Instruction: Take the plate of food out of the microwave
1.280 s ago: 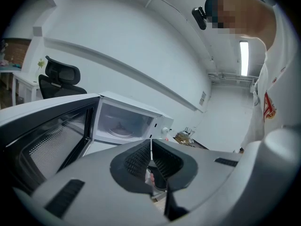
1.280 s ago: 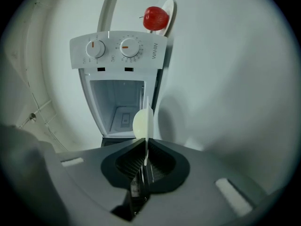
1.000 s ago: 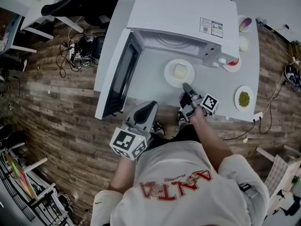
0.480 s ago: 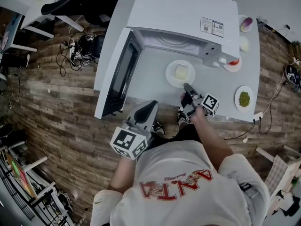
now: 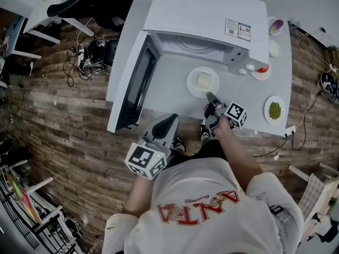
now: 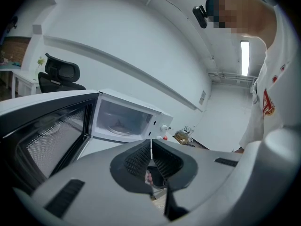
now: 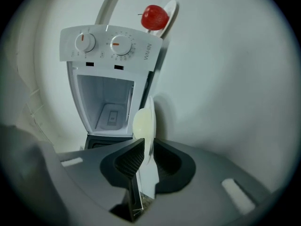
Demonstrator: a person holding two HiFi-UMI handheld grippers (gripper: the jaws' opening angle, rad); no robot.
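Head view
- Microwave: one white microwave on the pale table. Its one door is swung open to the left.
- Task plate: one plate carrying one pale block of food. It sits on the table just before the open cavity.
- Small plates: four at the table's right end, one of them the green-food plate.
- Grippers: two. The right gripper is at the plate's near rim. The left gripper is held back by the torso.

Left gripper view
- Jaws: pressed together, nothing between.

Right gripper view
- Jaws: narrowly parted and just been opening, with the plate's rim standing between the pads.
- Panel: two knobs, with one red item beyond.
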